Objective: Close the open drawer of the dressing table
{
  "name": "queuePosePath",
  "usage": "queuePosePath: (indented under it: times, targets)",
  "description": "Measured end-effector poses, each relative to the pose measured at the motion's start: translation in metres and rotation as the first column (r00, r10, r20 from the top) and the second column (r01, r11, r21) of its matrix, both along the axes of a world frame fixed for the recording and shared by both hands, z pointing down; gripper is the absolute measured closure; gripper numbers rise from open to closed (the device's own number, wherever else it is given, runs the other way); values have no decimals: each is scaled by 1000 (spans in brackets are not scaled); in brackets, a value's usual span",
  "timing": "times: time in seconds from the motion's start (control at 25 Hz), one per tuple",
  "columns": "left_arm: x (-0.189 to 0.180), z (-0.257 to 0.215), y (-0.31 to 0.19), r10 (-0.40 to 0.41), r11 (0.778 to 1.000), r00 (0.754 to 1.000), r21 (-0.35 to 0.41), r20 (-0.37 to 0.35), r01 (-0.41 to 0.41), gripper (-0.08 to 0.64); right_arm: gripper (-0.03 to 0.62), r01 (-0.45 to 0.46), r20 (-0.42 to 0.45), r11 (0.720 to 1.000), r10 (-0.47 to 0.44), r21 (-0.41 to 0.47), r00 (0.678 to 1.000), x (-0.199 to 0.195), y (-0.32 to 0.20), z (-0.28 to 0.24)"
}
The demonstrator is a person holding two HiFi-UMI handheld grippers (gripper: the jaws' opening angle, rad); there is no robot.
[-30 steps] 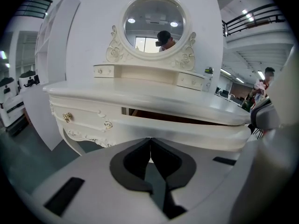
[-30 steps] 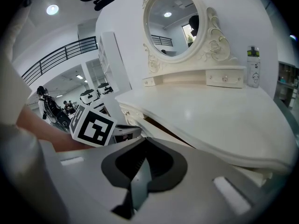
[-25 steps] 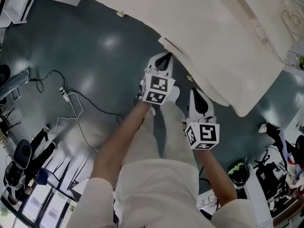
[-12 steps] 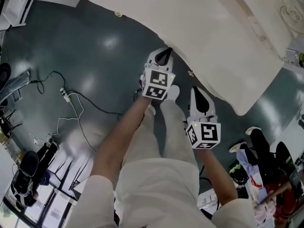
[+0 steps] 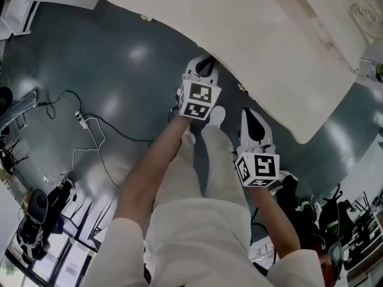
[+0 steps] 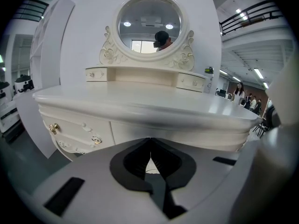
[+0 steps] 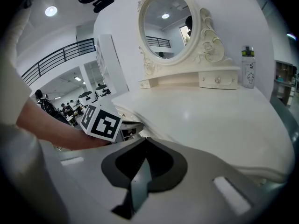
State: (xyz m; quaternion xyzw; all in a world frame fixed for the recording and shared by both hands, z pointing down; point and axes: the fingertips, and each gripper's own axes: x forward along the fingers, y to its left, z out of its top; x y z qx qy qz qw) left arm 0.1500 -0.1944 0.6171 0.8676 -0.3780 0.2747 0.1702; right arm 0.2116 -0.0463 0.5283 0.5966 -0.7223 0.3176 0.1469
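Both pairs of jaws are closed and empty, and your left gripper sits nearer: the drawer front lies just ahead of its tips under the tabletop edge, running crosswise, while your right gripper hangs back from that edge.

The dressing table is blocking everything from 12 to 3 o'clock in the head view, its overhanging edge sitting just ahead of the left gripper and the right gripper, both with jaws pressed together. Bare floor is lying open from 9 to 11 o'clock, with cables trailing across it at 9. The person's legs are filling 6 o'clock.
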Motion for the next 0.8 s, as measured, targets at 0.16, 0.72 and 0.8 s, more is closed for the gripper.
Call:
queuePosePath:
  times: [0.16, 0.72, 0.8]
  targets:
    - [1, -1, -3, -5, 1000, 1000, 10, -10, 5, 551, 591, -2, 1, 1000, 2, 1, 1000, 0, 0, 1]
    - [-5, -3, 21, 34, 999, 999, -26, 23, -34, 551, 591, 0, -7, 1000, 1, 22, 1000, 0, -2, -13]
    - [-7, -7, 25, 37, 999, 999, -35, 22, -36, 551, 591, 3, -12, 1000, -2, 29, 1000, 0, -3, -18]
